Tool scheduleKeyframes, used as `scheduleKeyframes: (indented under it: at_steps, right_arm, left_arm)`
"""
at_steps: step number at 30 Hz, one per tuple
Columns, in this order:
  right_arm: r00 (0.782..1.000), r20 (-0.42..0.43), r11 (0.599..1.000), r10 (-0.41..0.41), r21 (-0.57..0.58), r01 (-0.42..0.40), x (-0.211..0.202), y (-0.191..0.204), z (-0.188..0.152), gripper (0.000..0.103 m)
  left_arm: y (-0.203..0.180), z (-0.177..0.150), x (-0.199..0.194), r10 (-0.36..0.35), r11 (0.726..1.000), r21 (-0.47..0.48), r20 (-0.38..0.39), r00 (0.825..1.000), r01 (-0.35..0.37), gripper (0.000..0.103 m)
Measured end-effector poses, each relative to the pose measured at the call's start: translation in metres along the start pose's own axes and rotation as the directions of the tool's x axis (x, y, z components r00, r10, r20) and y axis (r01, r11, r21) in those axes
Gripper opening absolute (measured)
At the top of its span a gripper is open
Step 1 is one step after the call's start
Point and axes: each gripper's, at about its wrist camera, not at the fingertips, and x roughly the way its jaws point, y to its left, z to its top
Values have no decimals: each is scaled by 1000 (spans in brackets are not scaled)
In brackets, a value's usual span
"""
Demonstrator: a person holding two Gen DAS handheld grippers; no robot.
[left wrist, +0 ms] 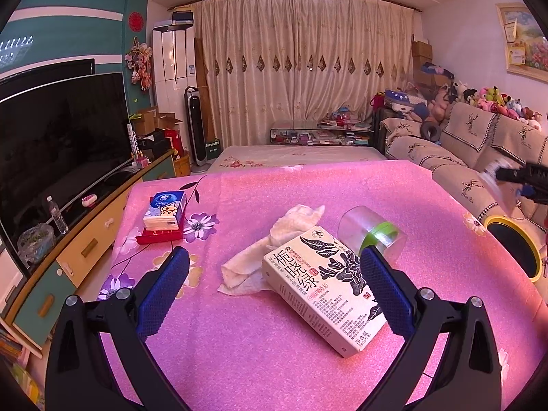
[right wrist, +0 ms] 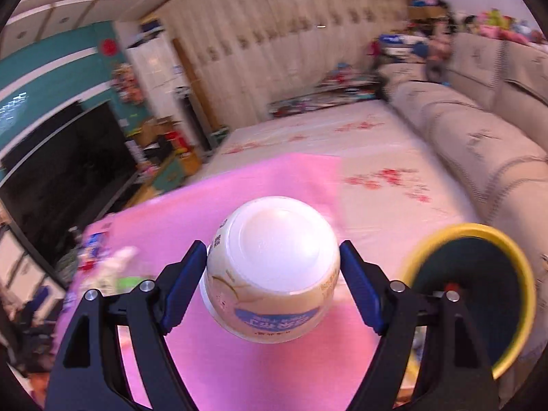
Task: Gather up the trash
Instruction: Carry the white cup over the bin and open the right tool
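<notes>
My left gripper is open above the pink table, its fingers on either side of a white box with black flower print. A crumpled white cloth lies just behind the box, and a clear plastic cup with a green band lies on its side to the right. My right gripper is shut on a white and cream paper bowl, held bottom-forward above the table's right edge. A yellow-rimmed bin stands just right of it; the bin also shows in the left wrist view.
A tissue pack sits on a red box at the table's far left. A TV on a low cabinet stands left. A sofa runs along the right. A floral mat covers the floor beyond the table.
</notes>
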Motion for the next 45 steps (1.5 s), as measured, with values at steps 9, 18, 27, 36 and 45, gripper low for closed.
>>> scheduleKeyframes:
  at_steps: [9, 18, 27, 36, 45]
  right_arm:
    - [935, -115, 931, -335, 111, 347, 28, -147, -43, 75]
    - [889, -211, 896, -407, 97, 433, 61, -172, -75, 75]
    - [887, -211, 894, -411, 99, 438, 52, -171, -76, 79]
    - [915, -169, 915, -366, 112, 387, 31, -155, -72, 80]
    - [940, -138, 937, -311, 120, 327, 20, -142, -66, 81]
  left_arm:
    - [-5, -2, 3, 8, 1000, 25, -9, 1000, -8, 98]
    - [-6, -2, 7, 9, 999, 34, -18, 1000, -9, 98]
    - [-8, -3, 5, 2, 999, 40, -14, 1000, -1, 98]
    - [-31, 0, 12, -71, 997, 34, -83, 994, 74, 98]
    - [-70, -10, 59, -32, 999, 22, -268, 963, 39, 98]
